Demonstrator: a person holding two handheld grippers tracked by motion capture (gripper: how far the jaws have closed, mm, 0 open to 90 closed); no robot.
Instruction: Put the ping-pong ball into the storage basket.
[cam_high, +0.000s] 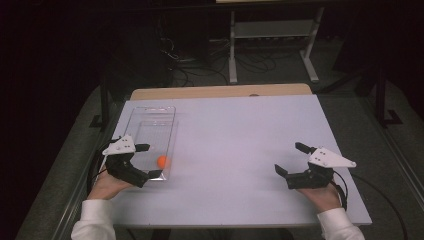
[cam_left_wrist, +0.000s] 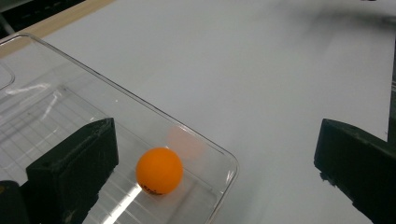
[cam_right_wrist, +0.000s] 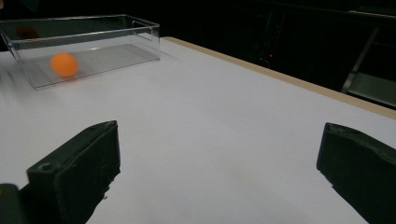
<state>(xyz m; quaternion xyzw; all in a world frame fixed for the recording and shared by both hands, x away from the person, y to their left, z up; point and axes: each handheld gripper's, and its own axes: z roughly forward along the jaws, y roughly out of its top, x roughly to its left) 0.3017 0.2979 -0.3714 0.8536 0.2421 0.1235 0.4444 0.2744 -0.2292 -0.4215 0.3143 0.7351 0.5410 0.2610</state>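
Observation:
An orange ball (cam_high: 162, 161) (cam_left_wrist: 159, 171) (cam_right_wrist: 63, 64) lies inside a clear plastic box (cam_high: 150, 112) (cam_left_wrist: 116, 100) (cam_right_wrist: 116, 23) near its front right corner, at the left of the white table (cam_high: 240, 135). My left gripper (cam_high: 146, 160) (cam_left_wrist: 215, 163) is open beside the ball, one jaw above the box floor and the other outside the box wall. My right gripper (cam_high: 291, 159) (cam_right_wrist: 219, 172) is open at the table's right, nothing between its jaws.
A wooden strip (cam_high: 220, 91) runs along the table's far edge. Beyond it stand a white metal frame (cam_high: 272, 35) and cables (cam_high: 185, 60) on the dark floor. White sleeves (cam_high: 95, 220) enter from the bottom edge.

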